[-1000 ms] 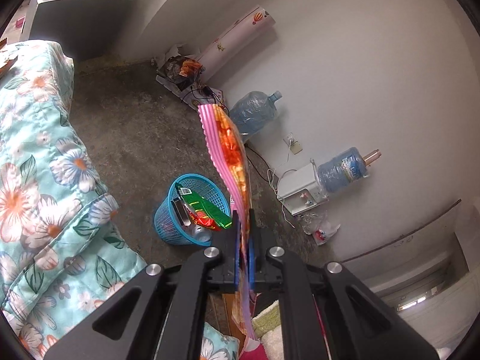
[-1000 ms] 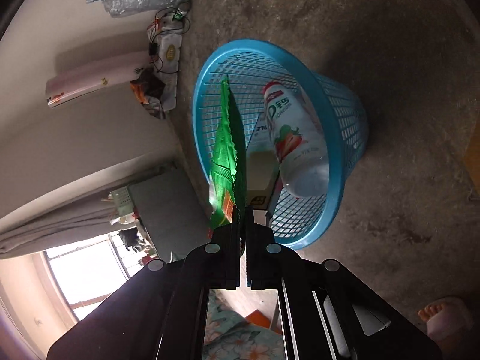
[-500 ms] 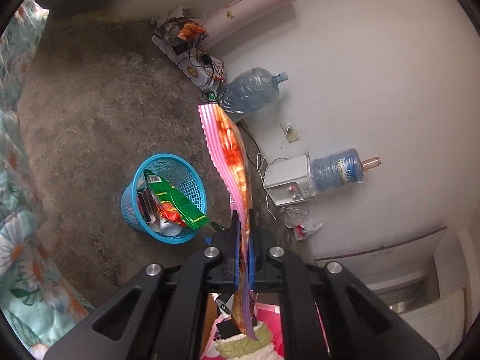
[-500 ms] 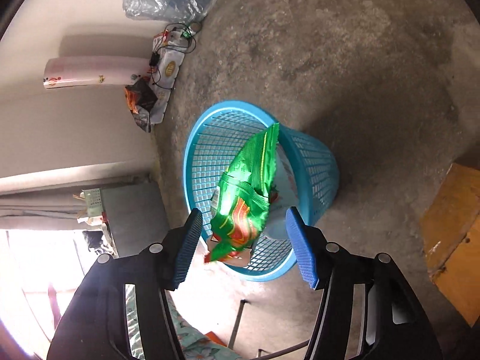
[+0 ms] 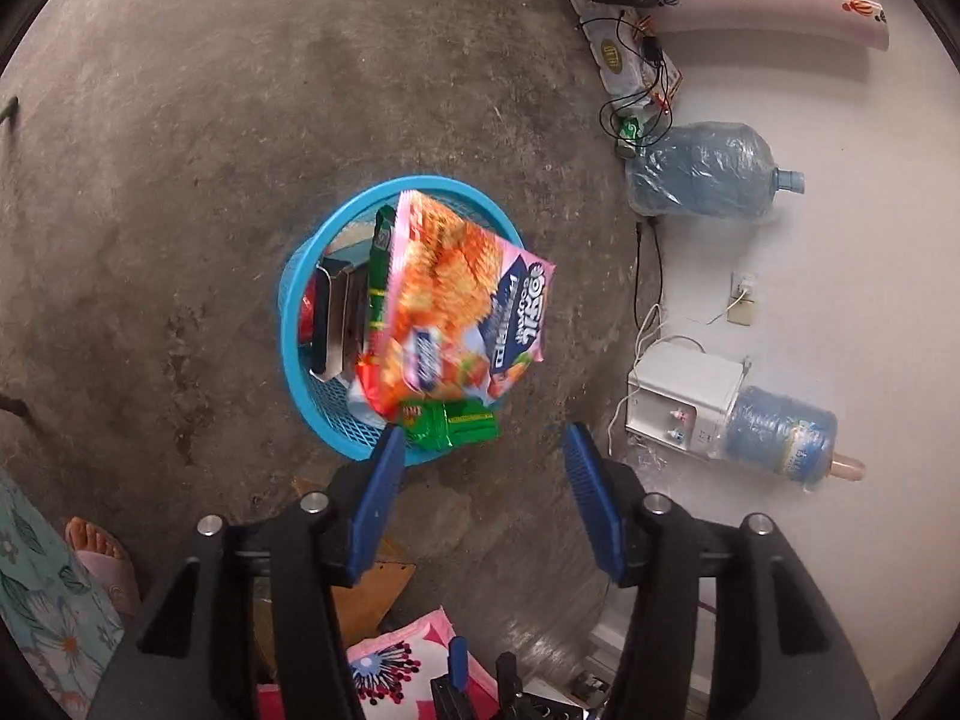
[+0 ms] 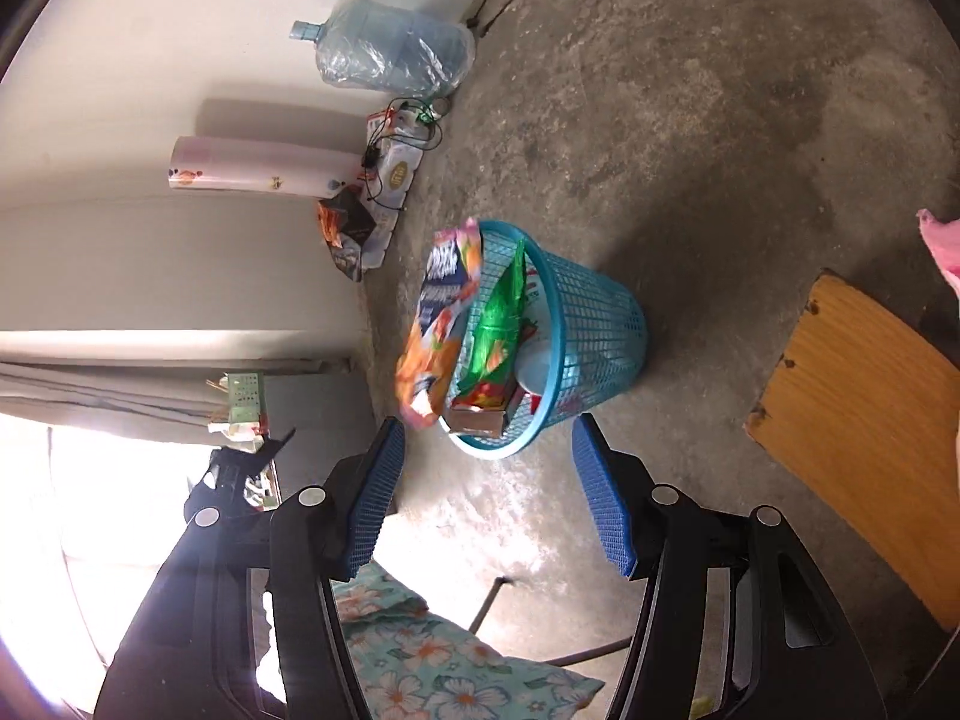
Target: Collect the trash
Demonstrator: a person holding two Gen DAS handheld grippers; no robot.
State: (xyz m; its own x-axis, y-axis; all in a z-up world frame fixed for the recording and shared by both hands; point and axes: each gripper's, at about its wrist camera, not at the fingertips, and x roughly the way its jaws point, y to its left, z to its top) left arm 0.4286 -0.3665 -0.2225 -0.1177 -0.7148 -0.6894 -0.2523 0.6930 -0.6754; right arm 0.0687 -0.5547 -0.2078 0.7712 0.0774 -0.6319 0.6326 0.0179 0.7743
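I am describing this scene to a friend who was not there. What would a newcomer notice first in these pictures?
First, the bright blue basket in the middle of the grey concrete floor, with a pink and orange snack bag over its rim and a green wrapper underneath. Then the open left gripper above it, nothing between its jaws, and the water jugs by the white wall.

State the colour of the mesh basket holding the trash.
Light blue; the basket shows best in the right wrist view.

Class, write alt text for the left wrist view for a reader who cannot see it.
A pink-and-orange snack bag is above a blue mesh basket of wrappers on a concrete floor; the left tool is opening with nothing between its fingers. Two water jugs lie by the white wall.
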